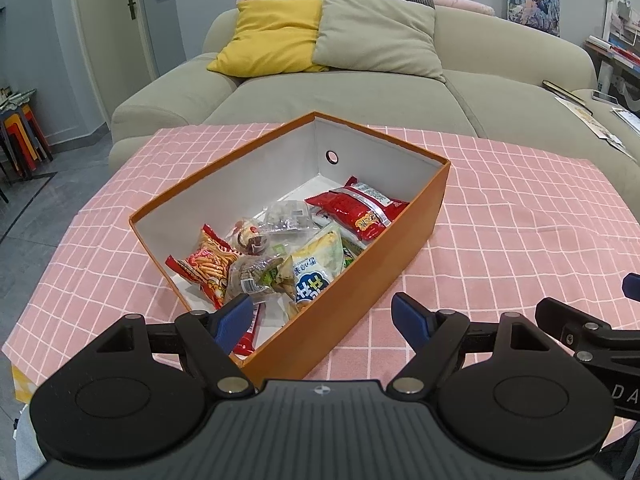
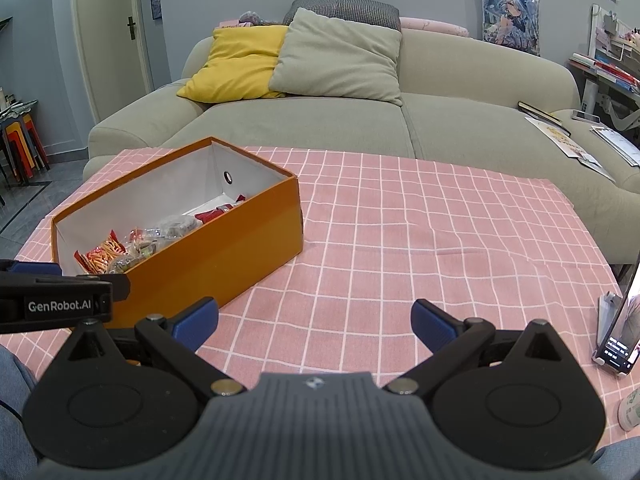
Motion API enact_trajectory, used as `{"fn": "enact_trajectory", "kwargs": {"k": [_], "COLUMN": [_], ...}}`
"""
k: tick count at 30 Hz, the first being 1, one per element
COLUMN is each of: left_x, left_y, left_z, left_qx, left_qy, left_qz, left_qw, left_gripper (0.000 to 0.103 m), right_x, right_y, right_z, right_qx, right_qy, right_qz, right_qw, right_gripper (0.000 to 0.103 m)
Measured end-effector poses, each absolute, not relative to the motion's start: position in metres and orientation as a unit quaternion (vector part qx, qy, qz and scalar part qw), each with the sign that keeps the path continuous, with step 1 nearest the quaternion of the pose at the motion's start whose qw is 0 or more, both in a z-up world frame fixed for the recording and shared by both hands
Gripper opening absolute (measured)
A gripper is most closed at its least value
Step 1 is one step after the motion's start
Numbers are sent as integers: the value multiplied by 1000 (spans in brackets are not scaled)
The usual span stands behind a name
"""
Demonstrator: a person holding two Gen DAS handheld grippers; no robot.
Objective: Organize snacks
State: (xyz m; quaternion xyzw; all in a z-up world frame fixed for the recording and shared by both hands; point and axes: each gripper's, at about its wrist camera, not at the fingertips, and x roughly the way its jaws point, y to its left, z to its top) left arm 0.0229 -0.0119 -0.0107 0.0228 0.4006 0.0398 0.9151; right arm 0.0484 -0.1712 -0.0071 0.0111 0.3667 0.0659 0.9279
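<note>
Behind the bench a grey-green sofa [image 2: 400,120] fills the room, a yellow cushion [image 2: 236,64] and a pale one propped on it; the bench itself wears a pink checked cloth [image 2: 420,220] and carries an orange box [image 1: 352,280] set at an angle. All the snacks in view lie inside that box, heaped toward its near end: a red packet [image 1: 356,208] against the far right wall, a striped red-and-orange bag [image 1: 208,268] at the left, a pale bag with blue lettering [image 1: 316,268] leaning on the near wall, and a clear wrapper [image 1: 288,216] between them. The left gripper [image 1: 322,316] hangs over the near corner of the box, jaws spread wide and holding nothing; the right gripper [image 2: 314,320] is likewise wide open and empty, over bare cloth well to the right of the box. A phone on a stand [image 2: 620,320] sits at the bench's right edge. These packets look light, soft and crinkly — probably slippery film, with contents that would crush under a hard squeeze — so I would pinch each by its flat sealed edge or a puffed corner rather than across the middle. From what lies here, the sorting seems largely done.
</note>
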Motion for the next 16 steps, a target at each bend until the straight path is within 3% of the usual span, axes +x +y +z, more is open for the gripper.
{"fn": "enact_trajectory", "kwargs": {"k": [16], "left_x": [20], "left_y": [-12], "left_z": [-6], "left_qx": [25], "left_qy": [387], "left_qz": [35], "left_qw": [921], "left_gripper": [92], "right_x": [48], "right_y": [-170], "right_z": [-7], "right_qx": [10], "right_qy": [366], "right_qz": [67], "right_qw": [928], "right_gripper": [99]}}
